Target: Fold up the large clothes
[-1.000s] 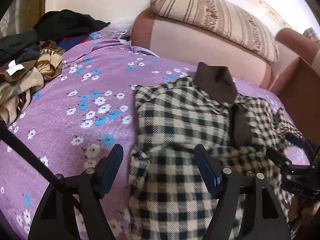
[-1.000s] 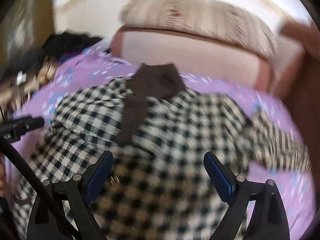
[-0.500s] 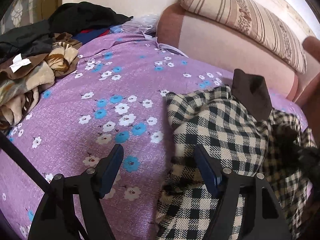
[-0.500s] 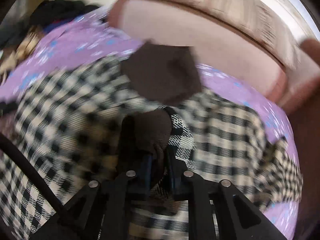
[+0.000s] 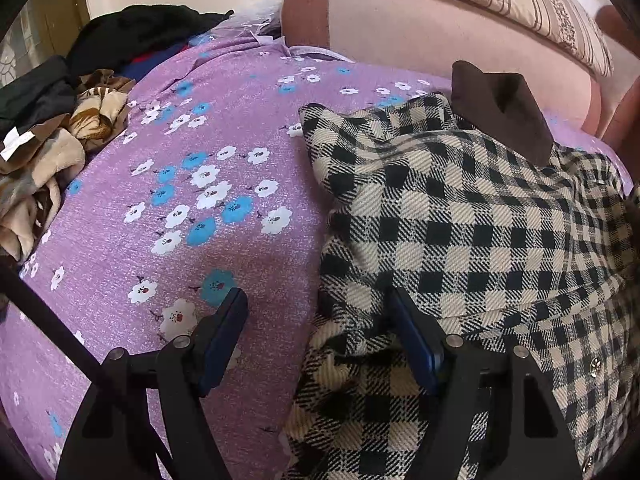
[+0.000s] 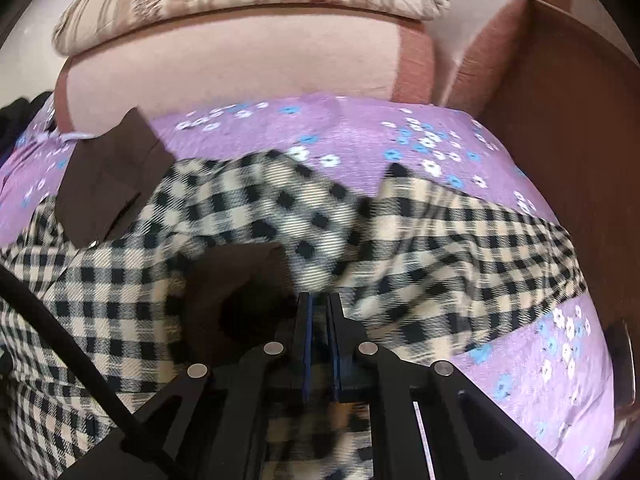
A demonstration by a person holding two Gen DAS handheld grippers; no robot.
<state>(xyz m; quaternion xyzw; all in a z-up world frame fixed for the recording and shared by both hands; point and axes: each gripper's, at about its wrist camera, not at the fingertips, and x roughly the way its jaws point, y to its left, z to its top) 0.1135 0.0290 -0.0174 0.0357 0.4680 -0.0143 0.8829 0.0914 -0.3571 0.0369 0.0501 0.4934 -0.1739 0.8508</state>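
Checked coat (image 5: 460, 216) with brown collar (image 5: 500, 108), lying rumpled on purple flowered bedspread (image 5: 168, 208) below pink headboard (image 6: 240, 68). Right gripper (image 6: 320, 312): fingers together, clamped on coat fabric beside brown cuff (image 6: 240, 284). Left gripper (image 5: 320, 320): fingers apart, straddling coat's edge. Heaped clothes (image 5: 48, 152) at far left.
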